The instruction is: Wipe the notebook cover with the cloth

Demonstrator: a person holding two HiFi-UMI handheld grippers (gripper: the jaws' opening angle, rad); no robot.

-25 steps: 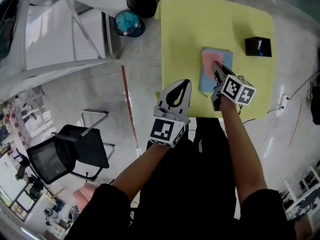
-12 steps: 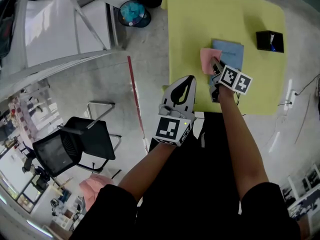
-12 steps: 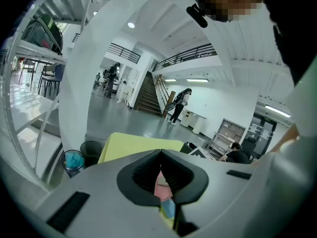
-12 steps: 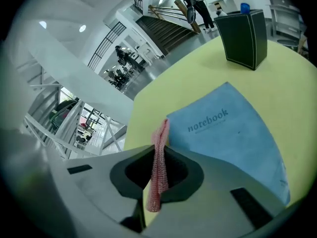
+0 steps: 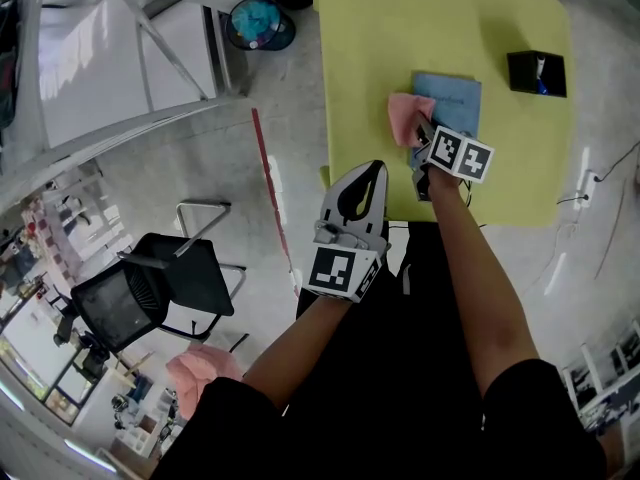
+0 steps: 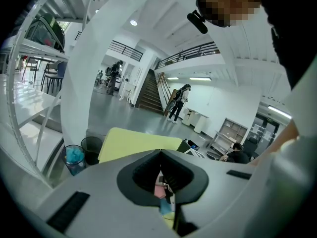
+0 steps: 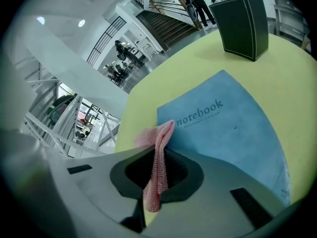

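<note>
The crumpled pink cloth (image 5: 404,118) is hanging from the right gripper (image 5: 424,128), clamped in its jaws, at the left edge of the blue notebook (image 5: 455,98) on the yellow table (image 5: 380,48) (a black box (image 5: 536,73) is sitting farther off), while the left gripper (image 5: 374,168) is hovering closed and empty above the grey floor (image 5: 290,118).

The tabletop (image 5: 370,58) is a flat yellow-green. The notebook (image 7: 233,138) has a soft blue cover, with its title printed in darker blue. The cloth (image 7: 157,172) is pink, with a fine open-knit mesh pattern. Near the tabletop's far right corner the box (image 5: 537,73) is black, with a bit of blue at its top. The left tongs (image 5: 371,168) and the right tongs (image 5: 424,131) are pale grey with black padding inside. Each bears a cube (image 5: 461,156) patterned with black-and-white squares. The floor (image 5: 290,118) is pale grey with one red stripe (image 5: 268,198). The person's sleeve (image 5: 520,408) is black.
</note>
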